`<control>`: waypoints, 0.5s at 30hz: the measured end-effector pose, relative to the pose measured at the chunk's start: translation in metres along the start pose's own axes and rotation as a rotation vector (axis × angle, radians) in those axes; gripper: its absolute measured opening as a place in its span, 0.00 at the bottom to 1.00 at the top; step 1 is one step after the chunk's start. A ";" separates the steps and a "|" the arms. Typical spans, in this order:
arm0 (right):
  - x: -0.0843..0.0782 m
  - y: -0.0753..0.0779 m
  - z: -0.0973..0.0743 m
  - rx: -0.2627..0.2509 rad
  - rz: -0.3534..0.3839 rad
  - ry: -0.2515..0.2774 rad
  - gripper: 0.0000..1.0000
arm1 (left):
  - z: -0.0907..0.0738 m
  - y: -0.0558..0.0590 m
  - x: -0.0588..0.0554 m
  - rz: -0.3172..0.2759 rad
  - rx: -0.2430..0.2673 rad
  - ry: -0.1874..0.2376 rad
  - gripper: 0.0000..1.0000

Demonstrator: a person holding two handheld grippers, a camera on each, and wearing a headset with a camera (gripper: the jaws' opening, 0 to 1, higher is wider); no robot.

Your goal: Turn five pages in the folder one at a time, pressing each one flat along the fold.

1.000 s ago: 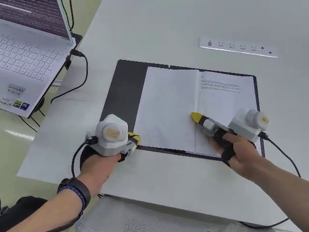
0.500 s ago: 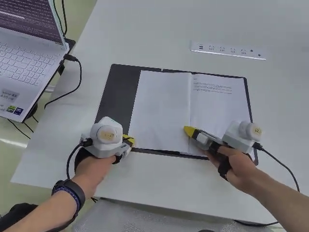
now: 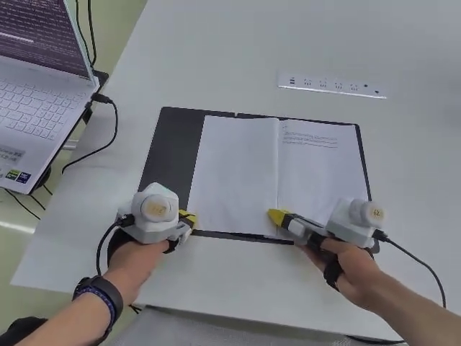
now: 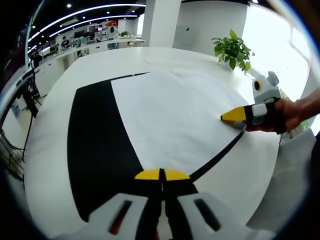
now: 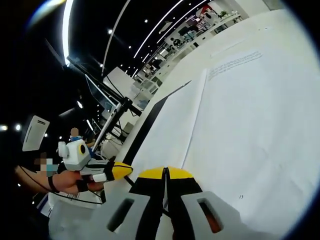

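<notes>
Folder (image 3: pixel 173 151) open, right claw (image 3: pixel 274 215) closed, at fold (image 3: pixel 278 173)

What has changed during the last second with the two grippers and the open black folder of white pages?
The right gripper, jaws shut, has slid down the fold of the black folder toward its near edge, tip on the white pages. Nothing was taken hold of or let go. The left gripper stays shut at the folder's near left corner; no page has turned.
</notes>
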State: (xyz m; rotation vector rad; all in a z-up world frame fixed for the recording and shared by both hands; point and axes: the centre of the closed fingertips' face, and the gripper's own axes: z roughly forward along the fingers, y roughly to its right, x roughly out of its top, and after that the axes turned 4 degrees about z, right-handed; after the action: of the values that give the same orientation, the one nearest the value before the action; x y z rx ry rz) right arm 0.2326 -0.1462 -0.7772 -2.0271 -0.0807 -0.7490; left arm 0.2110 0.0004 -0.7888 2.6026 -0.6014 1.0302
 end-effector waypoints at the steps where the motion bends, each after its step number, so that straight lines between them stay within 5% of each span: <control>1: -0.001 0.000 0.000 -0.001 0.000 -0.003 0.00 | 0.000 0.000 0.000 -0.001 -0.001 -0.002 0.00; 15: -0.012 -0.003 -0.003 -0.048 -0.035 -0.035 0.00 | 0.000 0.000 -0.001 0.005 0.005 -0.030 0.00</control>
State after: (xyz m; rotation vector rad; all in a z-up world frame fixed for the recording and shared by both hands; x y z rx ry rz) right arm 0.2205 -0.1445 -0.7799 -2.0896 -0.1196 -0.7436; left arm 0.2107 0.0002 -0.7895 2.6266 -0.6133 0.9977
